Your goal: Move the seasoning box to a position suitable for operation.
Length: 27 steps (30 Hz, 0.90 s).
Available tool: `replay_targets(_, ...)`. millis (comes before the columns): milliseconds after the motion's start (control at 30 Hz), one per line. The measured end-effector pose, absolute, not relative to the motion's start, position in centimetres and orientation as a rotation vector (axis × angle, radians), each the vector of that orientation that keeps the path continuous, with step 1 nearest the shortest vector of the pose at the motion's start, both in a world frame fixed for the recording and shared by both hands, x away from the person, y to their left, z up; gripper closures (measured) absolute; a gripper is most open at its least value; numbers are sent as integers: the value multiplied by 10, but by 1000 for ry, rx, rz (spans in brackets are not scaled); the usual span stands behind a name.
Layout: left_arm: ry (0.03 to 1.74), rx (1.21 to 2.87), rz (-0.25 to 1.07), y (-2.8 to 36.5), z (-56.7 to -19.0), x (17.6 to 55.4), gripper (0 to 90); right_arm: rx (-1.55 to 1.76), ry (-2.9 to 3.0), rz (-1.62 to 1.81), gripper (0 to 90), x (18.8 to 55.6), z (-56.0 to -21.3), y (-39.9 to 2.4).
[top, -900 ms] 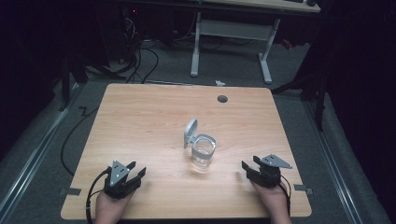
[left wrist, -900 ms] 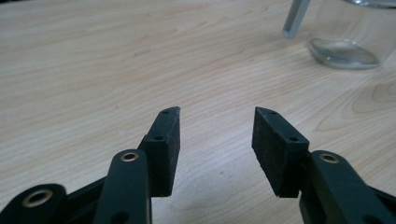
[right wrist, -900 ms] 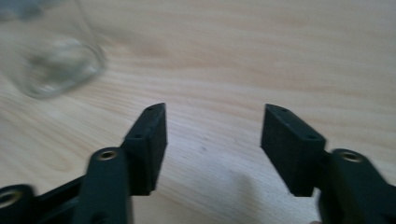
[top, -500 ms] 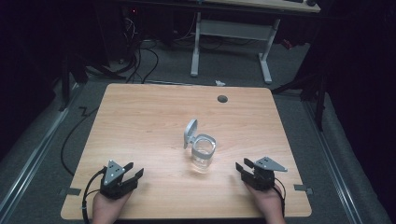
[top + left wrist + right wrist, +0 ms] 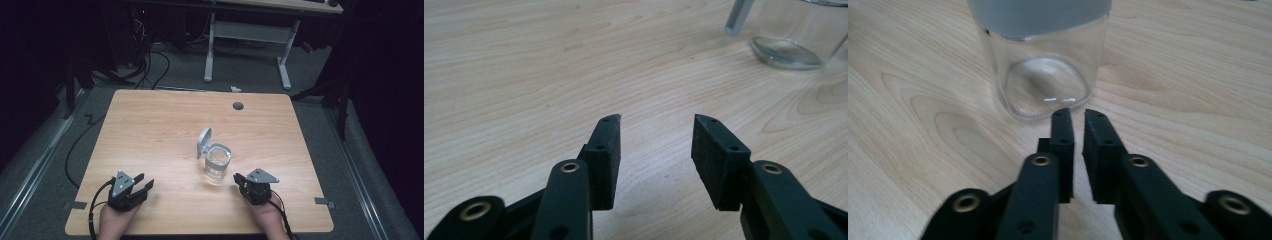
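Note:
A clear glass jar [image 5: 218,164] stands near the middle of the wooden table [image 5: 160,125], its hinged lid [image 5: 203,141] tipped open to the far left. My right gripper [image 5: 238,179] lies on the table just right of the jar, shut, with nothing between its pads. In the right gripper view the jar [image 5: 1043,75] stands directly ahead of the closed tips [image 5: 1078,114], a small gap away. My left gripper [image 5: 146,183] rests near the front left, open and holding nothing. In the left gripper view its jaws [image 5: 656,122] stand apart, and the jar's base [image 5: 786,50] shows at the upper right.
A dark round grommet hole [image 5: 238,105] sits near the table's far edge. Beyond the table are a white desk frame [image 5: 247,35] and cables on the floor [image 5: 150,65]. Bare wood lies between the two grippers.
My right gripper has slid left along the table, closer to the jar. The left gripper and the jar have stayed in place.

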State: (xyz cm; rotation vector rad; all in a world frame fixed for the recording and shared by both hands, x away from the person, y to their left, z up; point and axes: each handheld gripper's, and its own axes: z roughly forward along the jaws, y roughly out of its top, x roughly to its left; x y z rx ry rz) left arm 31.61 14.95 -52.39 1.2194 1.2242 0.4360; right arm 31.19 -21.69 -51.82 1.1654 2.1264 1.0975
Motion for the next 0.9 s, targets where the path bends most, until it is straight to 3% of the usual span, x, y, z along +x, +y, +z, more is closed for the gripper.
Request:
replay_targets(200, 1226, 1216, 425, 149, -523, 315, 480, 1180, 2131, 1125, 900, 321, -517, -209)
replay_targets(900, 1235, 1212, 397, 150, -523, 315, 468, 1098, 2186, 1157, 900, 325, -515, -176)
